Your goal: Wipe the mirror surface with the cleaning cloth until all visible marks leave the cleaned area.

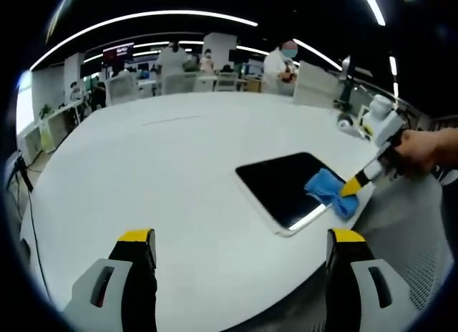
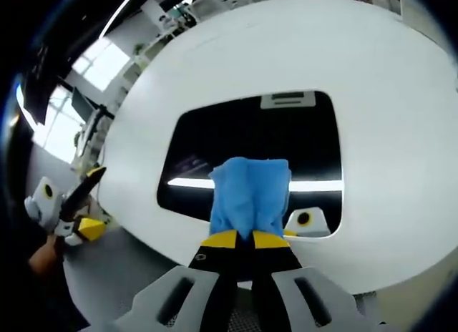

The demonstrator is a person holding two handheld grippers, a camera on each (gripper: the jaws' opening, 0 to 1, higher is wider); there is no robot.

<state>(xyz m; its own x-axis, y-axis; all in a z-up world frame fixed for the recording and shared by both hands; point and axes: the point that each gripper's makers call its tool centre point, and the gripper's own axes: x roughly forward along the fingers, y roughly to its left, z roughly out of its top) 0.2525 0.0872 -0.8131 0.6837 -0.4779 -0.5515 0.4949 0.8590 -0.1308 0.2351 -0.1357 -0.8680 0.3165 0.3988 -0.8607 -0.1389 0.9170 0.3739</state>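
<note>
A dark rectangular mirror [image 1: 283,185] with a white rim lies flat on the white table [image 1: 172,167], near its right edge. A blue cleaning cloth [image 1: 330,192] rests on the mirror's near right corner. My right gripper [image 1: 351,189], held by a hand, is shut on that cloth. In the right gripper view the blue cloth [image 2: 249,196] spreads over the mirror [image 2: 250,142] from the shut yellow-tipped jaws of the right gripper [image 2: 239,239]. My left gripper [image 1: 240,250] hangs open above the table's near edge, left of the mirror, holding nothing; it also appears at the left gripper [image 2: 82,203].
Several people [image 1: 283,60] stand at desks and chairs beyond the table's far side. A grey mesh chair [image 1: 408,232] sits by the table's right edge. Ceiling lights reflect in the mirror as a bright strip [image 2: 315,184].
</note>
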